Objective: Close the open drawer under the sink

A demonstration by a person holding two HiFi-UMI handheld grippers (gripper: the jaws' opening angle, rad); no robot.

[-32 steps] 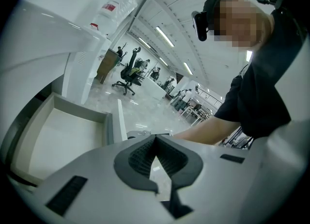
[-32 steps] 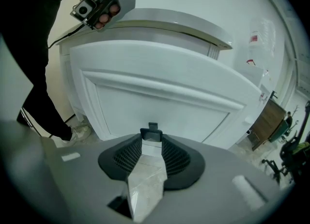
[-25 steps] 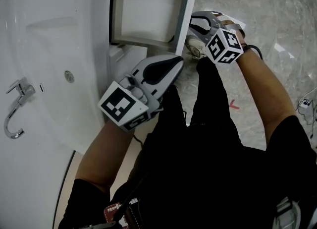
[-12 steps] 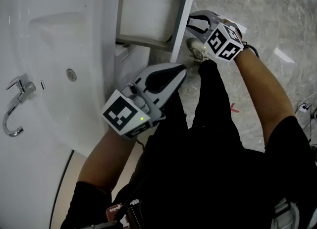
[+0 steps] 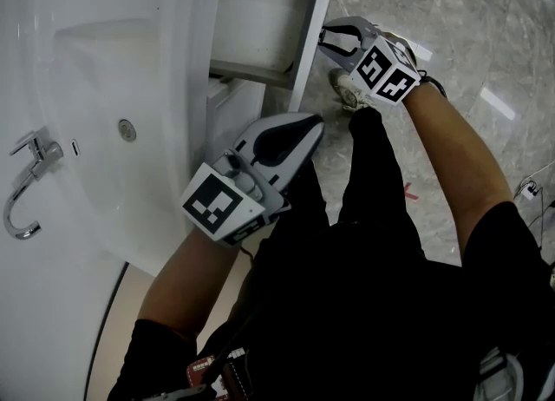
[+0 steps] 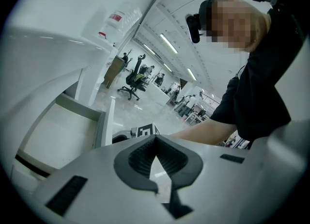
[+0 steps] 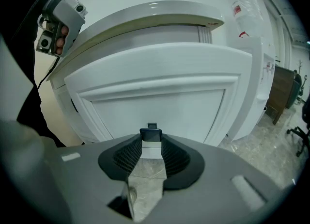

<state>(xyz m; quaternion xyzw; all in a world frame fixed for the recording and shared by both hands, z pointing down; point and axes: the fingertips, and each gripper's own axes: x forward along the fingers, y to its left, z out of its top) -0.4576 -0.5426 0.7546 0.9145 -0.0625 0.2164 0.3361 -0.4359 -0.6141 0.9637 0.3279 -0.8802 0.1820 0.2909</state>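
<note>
The drawer (image 5: pixel 256 9) stands pulled out from the white cabinet under the sink (image 5: pixel 95 87), at the far end of the scene. Its pale inside is open to view and its front panel (image 7: pixel 160 97) faces right. A small dark knob (image 7: pixel 151 135) sits in the middle of that panel, low down. The right gripper (image 5: pixel 338 39) is against the panel from the right. Its jaws stand fairly wide, one on each side of the knob, and the pads seem to press its sides. Nearer and to the left, the left gripper (image 5: pixel 305 126) hangs beside the cabinet below the basin's edge and points toward the drawer. Its jaws meet at the tips with nothing between them. On the far left of the basin sits a chrome tap (image 5: pixel 26 187). A grey marbled floor (image 5: pixel 460 26) spreads out to the right.
</note>
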